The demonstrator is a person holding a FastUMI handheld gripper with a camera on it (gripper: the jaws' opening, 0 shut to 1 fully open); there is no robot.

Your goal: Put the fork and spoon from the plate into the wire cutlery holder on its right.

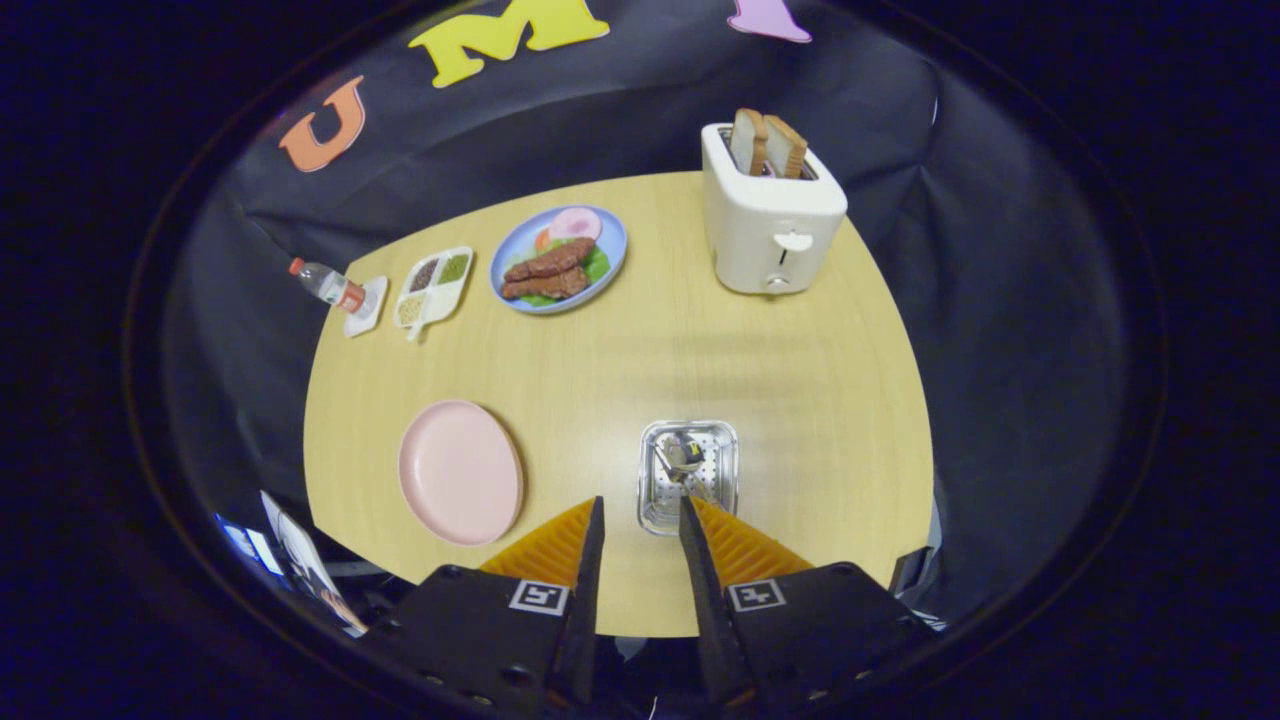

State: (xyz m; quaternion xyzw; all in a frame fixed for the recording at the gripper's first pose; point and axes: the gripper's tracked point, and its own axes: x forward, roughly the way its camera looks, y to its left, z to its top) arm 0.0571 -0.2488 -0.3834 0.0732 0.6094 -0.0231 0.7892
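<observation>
Gripper view shows the gripper (640,515) released, fingers apart and holding nothing. Just ahead of them stands the shiny metal cutlery holder (688,475) with a spoon (684,455) inside. Left of the fingers lies a round pink plate (460,472), bare.

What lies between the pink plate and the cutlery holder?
Bare tabletop between the pink plate and cutlery holder; the open tool holds nothing.
</observation>
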